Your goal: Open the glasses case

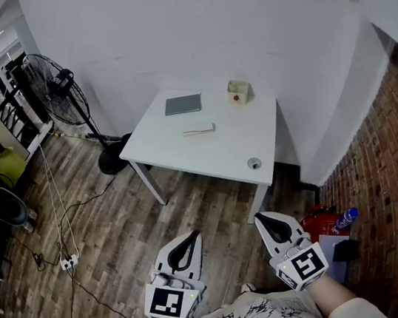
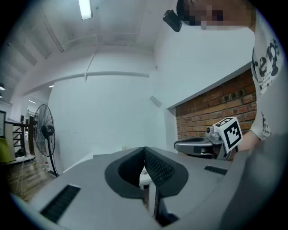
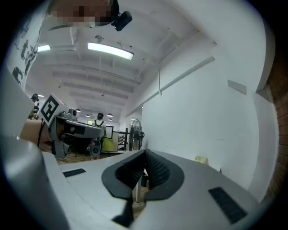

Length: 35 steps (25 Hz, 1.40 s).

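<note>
A white table [image 1: 220, 151] stands far ahead of me on the wood floor. On its far side lies a flat grey rectangular case [image 1: 183, 104], lid down. Both grippers hang low in front of the person's body, well short of the table. My left gripper [image 1: 191, 236] has its jaws pressed together with nothing between them, and its tips meet in the left gripper view [image 2: 144, 150]. My right gripper [image 1: 262, 217] is shut and empty too, the pads touching in the right gripper view [image 3: 145, 155]. Each gripper shows in the other's view, the right gripper [image 2: 202, 146] and the left gripper [image 3: 74, 128].
On the table also sit a small beige box with a red dot [image 1: 238, 90], a pale flat strip [image 1: 199, 129] and a small round object [image 1: 254, 162]. A standing fan [image 1: 61, 90] is left of the table, cables and a power strip [image 1: 69, 262] cross the floor, and a red bag with a bottle [image 1: 347, 218] lies by the brick wall.
</note>
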Tool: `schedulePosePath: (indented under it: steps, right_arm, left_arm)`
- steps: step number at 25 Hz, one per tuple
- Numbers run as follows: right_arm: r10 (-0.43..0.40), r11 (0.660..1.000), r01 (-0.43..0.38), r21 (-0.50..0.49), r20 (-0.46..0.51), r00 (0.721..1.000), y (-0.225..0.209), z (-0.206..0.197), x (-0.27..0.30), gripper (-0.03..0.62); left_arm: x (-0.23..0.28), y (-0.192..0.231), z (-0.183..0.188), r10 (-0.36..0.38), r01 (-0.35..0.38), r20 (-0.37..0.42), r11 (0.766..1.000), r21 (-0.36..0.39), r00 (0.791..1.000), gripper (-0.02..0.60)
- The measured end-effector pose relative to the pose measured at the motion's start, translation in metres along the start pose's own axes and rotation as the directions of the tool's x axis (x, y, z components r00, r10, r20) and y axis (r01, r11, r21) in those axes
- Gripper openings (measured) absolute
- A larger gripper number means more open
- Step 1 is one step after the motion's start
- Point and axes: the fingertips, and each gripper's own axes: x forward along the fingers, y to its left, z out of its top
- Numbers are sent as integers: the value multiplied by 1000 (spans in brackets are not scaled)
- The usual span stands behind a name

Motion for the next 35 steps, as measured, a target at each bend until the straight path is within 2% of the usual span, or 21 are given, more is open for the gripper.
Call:
schedulePosePath:
  steps: [8,13,14,15,16,17,20,26,31,35]
  right_arm:
    - [16,1000,-16,8,-7,1000,-11,-5,7,12]
    - [46,996,-45,73,-20,999,-25,-15,14,12]
    - [57,995,-55,79,-23,998,-28,-17,18,28]
    - [72,994,-70,84,-27,997,-32,-20,21,241]
    - [80,993,-76,91,-32,996,-38,-23,24,422]
    - [72,993,-68,97,-37,997,-45,-25,26,453]
    - [41,995,-37,96,-40,998,-70,-29,30,485]
    - [30,989,-21,150,-55,998,-108,-40,47,485]
    - [41,992,-33,122,-69,997,-123,-44,80,482]
    - [35,992,-23,126,-94,995,-135,-54,124,476]
  left_arm:
    - [13,1,-2,6,-6,1,1000,-8,1000,14]
    - [28,0,-1,22,-22,18,1000,-22,1000,14]
    - [33,0,-2,25,-25,11,999,-20,1000,14]
    - [38,-1,-5,26,-26,-1,1000,-16,1000,14]
    - [43,-3,-7,29,-29,-12,999,-13,1000,14]
    - [48,-4,-8,31,-32,-18,999,-13,999,14]
    - [64,-6,-12,45,-46,-27,999,-16,999,14]
    - [95,3,-18,61,-62,-46,998,-12,997,14]
    - [119,34,-13,85,-86,-16,996,-16,996,14]
    - [145,72,-23,66,-66,-66,998,1,996,14]
